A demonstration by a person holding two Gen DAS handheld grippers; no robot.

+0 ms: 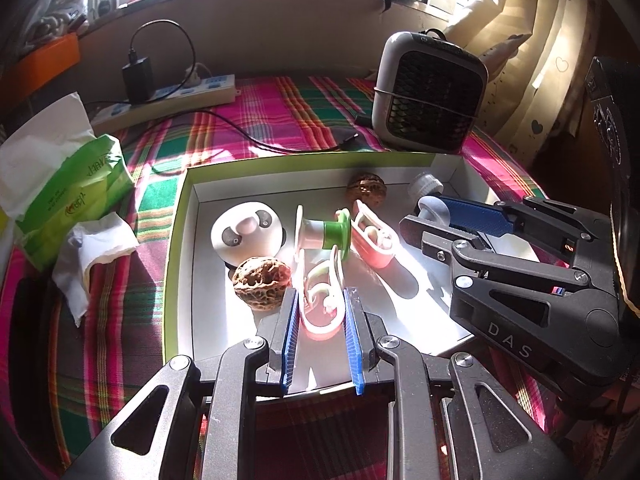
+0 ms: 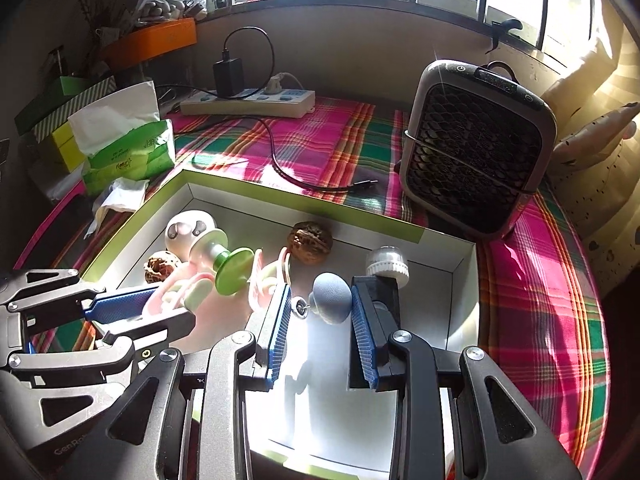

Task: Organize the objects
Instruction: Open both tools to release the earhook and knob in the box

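Grey knob's (image 2: 331,298) metal pin (image 2: 301,307) (right view only).
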